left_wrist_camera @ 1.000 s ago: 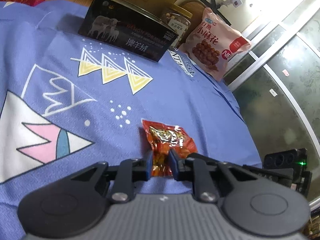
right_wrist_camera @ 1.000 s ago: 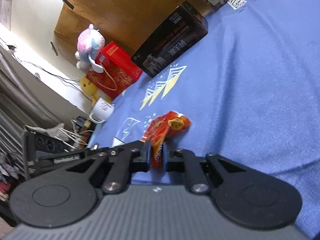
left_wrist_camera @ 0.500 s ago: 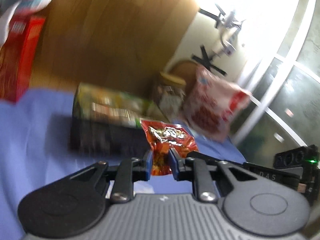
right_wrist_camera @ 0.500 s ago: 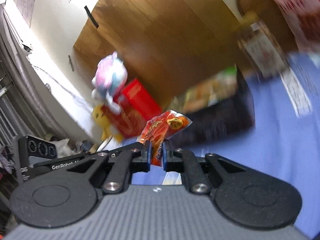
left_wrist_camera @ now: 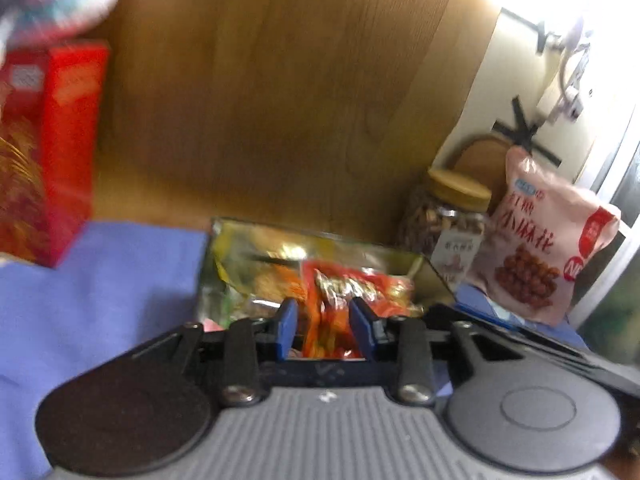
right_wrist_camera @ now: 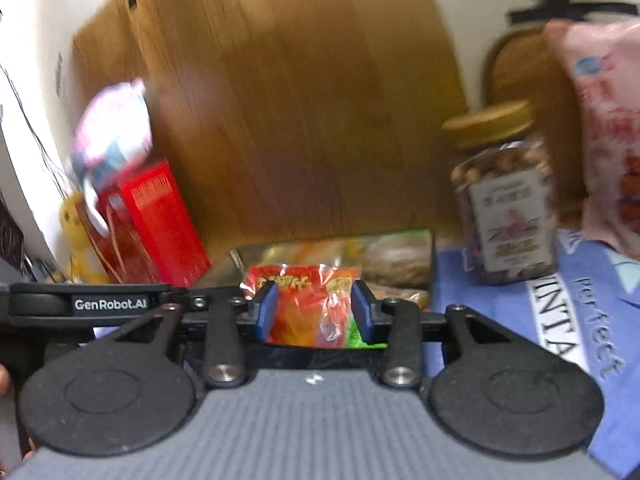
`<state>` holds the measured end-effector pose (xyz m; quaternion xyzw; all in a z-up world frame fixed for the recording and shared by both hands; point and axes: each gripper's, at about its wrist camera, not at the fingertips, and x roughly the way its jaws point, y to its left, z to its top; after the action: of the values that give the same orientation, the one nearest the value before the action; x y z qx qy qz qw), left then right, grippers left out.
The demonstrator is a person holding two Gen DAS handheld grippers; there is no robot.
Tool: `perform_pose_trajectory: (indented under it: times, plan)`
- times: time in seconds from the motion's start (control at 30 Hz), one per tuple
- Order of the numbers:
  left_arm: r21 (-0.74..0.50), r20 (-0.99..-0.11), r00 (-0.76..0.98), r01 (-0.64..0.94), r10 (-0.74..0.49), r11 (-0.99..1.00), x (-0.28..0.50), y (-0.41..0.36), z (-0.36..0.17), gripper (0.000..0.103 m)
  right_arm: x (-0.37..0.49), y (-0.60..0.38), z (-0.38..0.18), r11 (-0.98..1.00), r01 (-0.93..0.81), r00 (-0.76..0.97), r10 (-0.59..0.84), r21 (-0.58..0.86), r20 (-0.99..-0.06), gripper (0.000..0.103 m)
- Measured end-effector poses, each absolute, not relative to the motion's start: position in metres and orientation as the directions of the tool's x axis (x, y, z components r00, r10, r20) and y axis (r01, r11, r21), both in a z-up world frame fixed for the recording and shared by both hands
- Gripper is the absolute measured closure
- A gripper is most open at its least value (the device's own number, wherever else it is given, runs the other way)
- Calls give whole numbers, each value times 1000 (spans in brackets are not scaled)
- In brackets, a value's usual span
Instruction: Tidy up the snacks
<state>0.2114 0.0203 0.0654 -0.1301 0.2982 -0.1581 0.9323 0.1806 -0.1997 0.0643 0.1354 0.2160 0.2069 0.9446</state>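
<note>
In the left wrist view my left gripper [left_wrist_camera: 324,328] hangs over an open box [left_wrist_camera: 218,248] that holds several snack packets. A red snack packet [left_wrist_camera: 352,288] sits between its blue pads [left_wrist_camera: 286,330]; the jaws are opening and a gap shows at the left pad. In the right wrist view my right gripper [right_wrist_camera: 314,310] is over the same box [right_wrist_camera: 430,244]. A red-orange snack packet [right_wrist_camera: 296,300] lies loose between its widely parted pads [right_wrist_camera: 266,312], and these jaws are opening too.
A nut jar with a tan lid [left_wrist_camera: 452,232] and a pink snack bag [left_wrist_camera: 548,248] stand right of the box. A red carton [left_wrist_camera: 60,152] and a plush toy [right_wrist_camera: 112,136] are at the left. A blue cloth [left_wrist_camera: 100,300] covers the table, and a wooden panel [left_wrist_camera: 260,100] stands behind.
Both grippers rose from the blue cloth with their packets and moved over the box. Their jaws, shut on the packets before, now stand apart.
</note>
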Motion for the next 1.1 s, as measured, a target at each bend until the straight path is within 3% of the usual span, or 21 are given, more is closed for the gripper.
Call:
perform_pose_trajectory:
  times: [0.17, 0.33, 0.43, 0.6, 0.67, 0.77, 0.9, 1.1]
  plan:
    - [-319, -466, 794, 261, -391, 911, 157, 27, 80, 69, 114, -218, 56, 865, -315, 839, 446, 391, -311, 59]
    - [-251, -501, 777, 291, -381, 923, 97, 3, 75, 61, 55, -230, 31, 832, -242, 812, 455, 499, -365, 59]
    - [-220, -549, 760, 271, -349, 937, 71, -8, 63, 47, 20, -231, 17, 822, -193, 795, 450, 535, -406, 56]
    - [-144, -584, 759, 254, -289, 957, 37, -21, 47, 34, -20, -227, 8, 811, -124, 782, 434, 571, -447, 50]
    - [-130, -571, 775, 241, -271, 962, 24, -22, 47, 14, -34, -223, 9, 818, -126, 785, 428, 561, -447, 45]
    - [-97, -551, 799, 226, -242, 969, 9, -24, 50, 12, -49, -215, 11, 841, -140, 796, 410, 523, -446, 33]
    - [-78, -559, 796, 229, -232, 970, 1, -24, 52, 12, -55, -210, 11, 840, -155, 785, 424, 520, -451, 30]
    - [-59, -578, 793, 197, -194, 979, -9, -23, 48, 7, -64, -209, 14, 852, -149, 797, 404, 502, -449, 16]
